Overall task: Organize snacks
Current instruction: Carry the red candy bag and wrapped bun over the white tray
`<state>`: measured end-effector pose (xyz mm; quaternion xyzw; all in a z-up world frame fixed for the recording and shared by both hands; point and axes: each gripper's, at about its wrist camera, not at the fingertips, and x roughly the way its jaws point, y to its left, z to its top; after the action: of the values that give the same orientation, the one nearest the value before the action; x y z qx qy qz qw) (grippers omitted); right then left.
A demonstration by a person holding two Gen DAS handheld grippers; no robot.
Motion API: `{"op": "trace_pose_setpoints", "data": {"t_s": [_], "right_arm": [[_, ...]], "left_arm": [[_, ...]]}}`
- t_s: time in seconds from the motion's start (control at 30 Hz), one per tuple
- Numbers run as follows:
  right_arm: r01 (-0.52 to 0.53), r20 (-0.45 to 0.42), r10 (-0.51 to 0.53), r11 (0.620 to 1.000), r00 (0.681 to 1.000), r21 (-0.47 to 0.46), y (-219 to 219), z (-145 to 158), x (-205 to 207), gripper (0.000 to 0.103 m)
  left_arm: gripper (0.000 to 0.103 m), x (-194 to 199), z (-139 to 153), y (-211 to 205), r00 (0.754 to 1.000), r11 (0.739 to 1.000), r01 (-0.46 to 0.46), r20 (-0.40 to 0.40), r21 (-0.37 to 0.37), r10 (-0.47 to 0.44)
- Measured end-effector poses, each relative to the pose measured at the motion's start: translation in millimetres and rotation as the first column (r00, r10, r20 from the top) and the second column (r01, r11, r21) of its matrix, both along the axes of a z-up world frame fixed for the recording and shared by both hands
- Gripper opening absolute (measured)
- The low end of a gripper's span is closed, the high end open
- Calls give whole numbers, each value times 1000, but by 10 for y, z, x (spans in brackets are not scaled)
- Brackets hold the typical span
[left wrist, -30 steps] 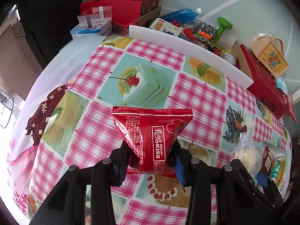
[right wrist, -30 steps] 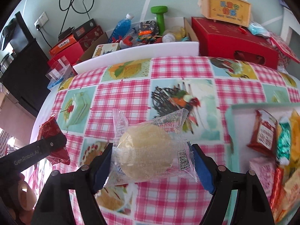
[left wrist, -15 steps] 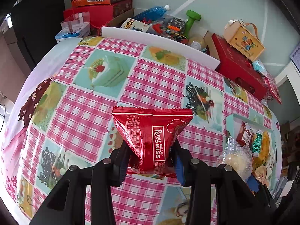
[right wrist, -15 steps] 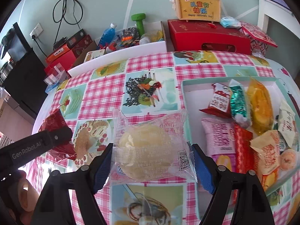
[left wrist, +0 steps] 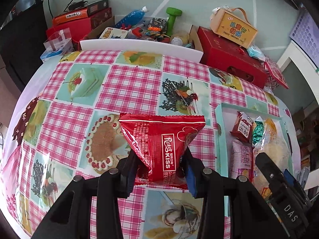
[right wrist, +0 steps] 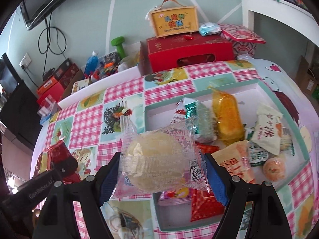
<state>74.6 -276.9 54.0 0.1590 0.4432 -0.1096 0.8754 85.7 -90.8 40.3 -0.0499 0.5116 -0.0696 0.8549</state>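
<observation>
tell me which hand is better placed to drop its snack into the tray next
Right, probably. The right gripper holds the clear-wrapped bun over the near edge of the tray. The left gripper, clamped on the red packet, is over the checked tablecloth, with the tray off to its side.

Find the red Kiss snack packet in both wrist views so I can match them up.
Left wrist: red Kiss packet at centre, clamped in the left gripper.
Right wrist: the packet at far left, low.
Shared landmark: yellow handled box on the red box.
</observation>
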Motion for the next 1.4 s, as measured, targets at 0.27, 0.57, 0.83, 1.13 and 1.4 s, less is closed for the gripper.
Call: {"op": "trace_pose_setpoints", "data": {"t_s": [0.27,0.57,0.83,1.13,1.4], "right_arm": [[102,38,-102,995,994,-6,-401,152,-159,82],[262,9,-261,965,965,-15,-989,100,-346,82],[318,-16,-318,948,948,20,-1291,-22,-451,82],[326,-27,-325,944,945,49,-1406,-102,-452,82],[329,-31,-328,941,944,77,-1454,-172,-408,83]], "left_arm": [[43,-122,20,-365,995,995,94,11,15,-95],[43,-183,-32,-835,980,979,197,-14,55,-197],[43,-163,-30,-1349,955,953,297,-32,63,-295],[43,-108,-111,-1880,924,920,382,-43,88,-380],[44,-88,-189,-2065,917,909,400,-49,119,-397]]}}
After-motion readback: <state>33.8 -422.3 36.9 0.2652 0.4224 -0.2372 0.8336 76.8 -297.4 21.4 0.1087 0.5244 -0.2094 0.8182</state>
